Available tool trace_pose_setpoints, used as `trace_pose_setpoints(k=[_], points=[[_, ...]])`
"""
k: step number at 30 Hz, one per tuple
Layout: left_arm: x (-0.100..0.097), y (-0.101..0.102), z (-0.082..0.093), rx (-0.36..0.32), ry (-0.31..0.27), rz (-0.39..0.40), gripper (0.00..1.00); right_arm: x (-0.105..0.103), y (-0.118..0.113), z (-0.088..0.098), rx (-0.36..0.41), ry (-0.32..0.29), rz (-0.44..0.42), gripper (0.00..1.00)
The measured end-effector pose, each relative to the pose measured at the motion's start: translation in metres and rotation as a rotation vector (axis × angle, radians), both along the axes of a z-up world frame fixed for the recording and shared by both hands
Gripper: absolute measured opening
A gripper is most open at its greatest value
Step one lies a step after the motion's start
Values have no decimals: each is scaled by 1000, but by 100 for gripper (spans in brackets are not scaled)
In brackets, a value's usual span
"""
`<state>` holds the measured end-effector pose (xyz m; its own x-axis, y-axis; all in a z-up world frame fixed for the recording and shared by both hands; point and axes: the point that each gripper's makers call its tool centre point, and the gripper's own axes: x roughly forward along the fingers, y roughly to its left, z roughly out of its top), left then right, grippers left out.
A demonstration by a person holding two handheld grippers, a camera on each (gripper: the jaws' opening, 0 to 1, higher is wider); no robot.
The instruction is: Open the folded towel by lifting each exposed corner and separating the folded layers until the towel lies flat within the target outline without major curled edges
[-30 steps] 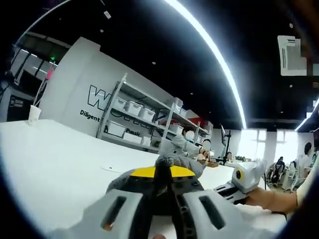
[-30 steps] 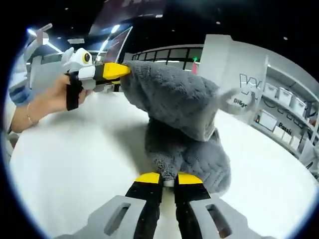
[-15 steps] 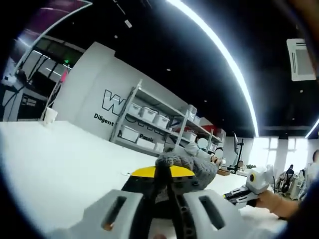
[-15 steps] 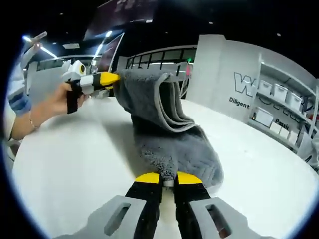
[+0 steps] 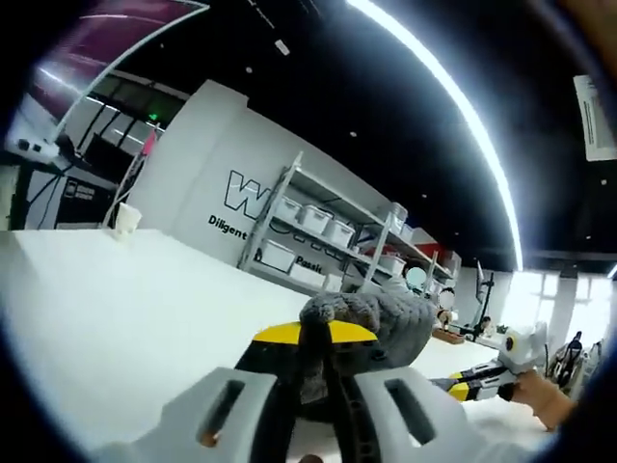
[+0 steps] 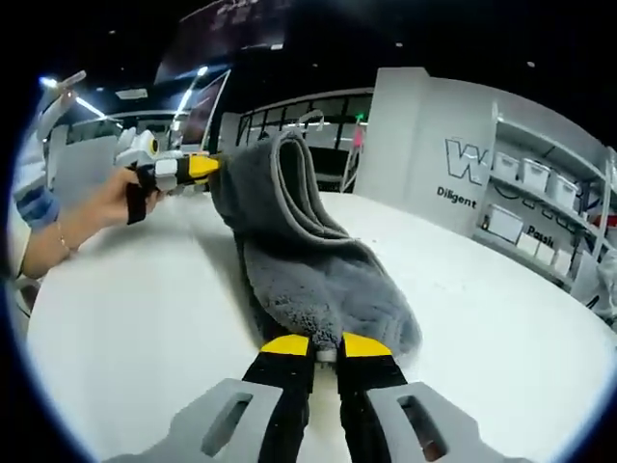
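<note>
The grey plush towel (image 6: 308, 260) stretches across the white table (image 6: 125, 318) from my right gripper (image 6: 326, 344) up to my left gripper (image 6: 204, 166). Both are shut on towel corners. In the right gripper view the near end lies on the table while the far end hangs raised, its bound edge folded over. In the left gripper view a bunched grey towel (image 5: 371, 318) sits between the yellow-tipped jaws of my left gripper (image 5: 314, 336), and my right gripper (image 5: 472, 386) shows low at the right, held by a hand.
A white cup (image 5: 122, 219) stands at the table's far left edge. Metal shelving with white bins (image 5: 318, 236) lines the grey wall behind. A person's hand and sleeve (image 6: 48, 212) hold the left gripper.
The left gripper has drawn its towel corner further away from the right gripper and lower, so the towel is stretched longer and flatter over the table. The right gripper stays put.
</note>
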<state>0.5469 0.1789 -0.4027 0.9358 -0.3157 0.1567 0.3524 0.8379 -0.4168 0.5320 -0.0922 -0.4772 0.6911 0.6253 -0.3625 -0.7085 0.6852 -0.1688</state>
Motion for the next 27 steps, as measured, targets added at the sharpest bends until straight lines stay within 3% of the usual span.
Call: trace_pose_setpoints(k=[21, 27], points=[[2, 34, -26, -68, 128, 119, 6, 3, -8, -1, -5, -1, -37, 3], [3, 40, -36, -35, 181, 156, 6, 3, -8, -2, -6, 7, -38, 3]])
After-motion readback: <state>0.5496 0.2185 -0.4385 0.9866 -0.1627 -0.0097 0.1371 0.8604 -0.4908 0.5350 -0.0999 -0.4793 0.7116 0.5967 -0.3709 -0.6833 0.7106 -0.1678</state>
